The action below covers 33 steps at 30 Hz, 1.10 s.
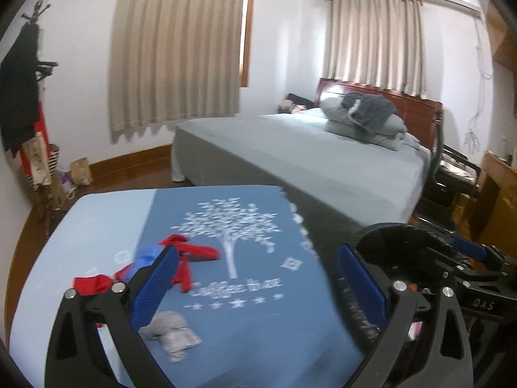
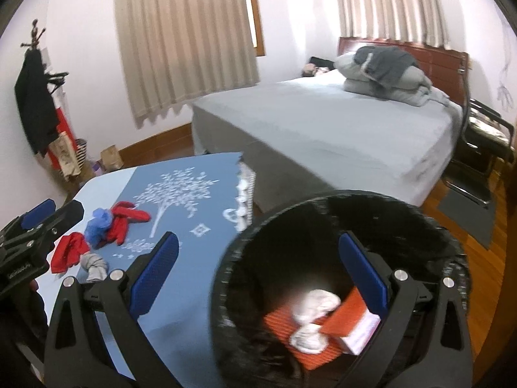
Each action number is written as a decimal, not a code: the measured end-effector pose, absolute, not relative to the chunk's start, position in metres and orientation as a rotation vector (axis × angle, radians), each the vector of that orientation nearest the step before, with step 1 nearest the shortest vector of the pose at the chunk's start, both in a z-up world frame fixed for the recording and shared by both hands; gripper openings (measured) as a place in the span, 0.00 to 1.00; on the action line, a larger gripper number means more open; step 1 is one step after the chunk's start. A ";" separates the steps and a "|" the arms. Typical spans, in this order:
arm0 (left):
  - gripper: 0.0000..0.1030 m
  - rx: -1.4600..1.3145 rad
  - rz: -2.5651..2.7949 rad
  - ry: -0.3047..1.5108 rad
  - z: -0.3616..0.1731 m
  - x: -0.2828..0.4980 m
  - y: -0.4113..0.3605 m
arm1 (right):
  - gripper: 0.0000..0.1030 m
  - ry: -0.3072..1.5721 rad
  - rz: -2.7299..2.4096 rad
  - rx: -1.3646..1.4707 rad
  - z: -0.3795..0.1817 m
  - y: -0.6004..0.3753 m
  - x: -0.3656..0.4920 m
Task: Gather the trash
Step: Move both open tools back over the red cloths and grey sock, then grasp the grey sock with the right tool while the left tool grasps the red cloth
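A blue tablecloth with a white tree print covers the table (image 1: pixel 245 323) (image 2: pixel 194 194). On it lie red scraps (image 1: pixel 190 252) (image 2: pixel 126 220), a crumpled blue wad (image 1: pixel 147 255) (image 2: pixel 100 224) and a grey crumpled wad (image 1: pixel 171 333) (image 2: pixel 93 265). My left gripper (image 1: pixel 258 287) is open and empty over the cloth, just right of the scraps; it also shows in the right wrist view (image 2: pixel 42 223). My right gripper (image 2: pixel 258 278) is open and empty above a black trash bin (image 2: pixel 323 213) (image 1: pixel 397 236). Inside the bin lie an orange box (image 2: pixel 342 317) and white crumpled paper (image 2: pixel 315 307).
A bed (image 1: pixel 307 152) (image 2: pixel 339 129) with grey sheets and folded bedding stands behind the table. A coat rack (image 1: pixel 26 90) and bags stand at the left wall. A chair (image 2: pixel 484 135) and a grey mat (image 2: pixel 468 213) sit right of the bed on the wooden floor.
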<state>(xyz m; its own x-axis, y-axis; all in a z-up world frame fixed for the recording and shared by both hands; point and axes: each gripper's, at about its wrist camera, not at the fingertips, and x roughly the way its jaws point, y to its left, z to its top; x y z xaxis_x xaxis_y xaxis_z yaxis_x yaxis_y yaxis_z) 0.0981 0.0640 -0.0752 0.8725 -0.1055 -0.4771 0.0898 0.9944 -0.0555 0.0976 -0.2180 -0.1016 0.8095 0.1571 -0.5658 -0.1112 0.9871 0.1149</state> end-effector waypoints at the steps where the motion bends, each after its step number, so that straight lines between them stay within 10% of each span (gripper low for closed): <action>1: 0.94 -0.034 -0.090 0.502 -0.076 0.098 0.070 | 0.94 0.617 0.160 0.075 -0.103 -0.209 0.101; 33: 0.94 -0.084 0.272 0.654 -0.153 0.087 0.255 | 0.94 0.790 0.528 -0.070 -0.170 -0.003 0.138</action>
<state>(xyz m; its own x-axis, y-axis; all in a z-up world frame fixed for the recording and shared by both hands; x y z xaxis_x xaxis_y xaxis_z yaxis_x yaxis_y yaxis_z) 0.0875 0.2549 -0.1530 0.7597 0.2233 -0.6107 -0.2761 0.9611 0.0079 0.1382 -0.0032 -0.1702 0.5820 0.4258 -0.6928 -0.4772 0.8687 0.1330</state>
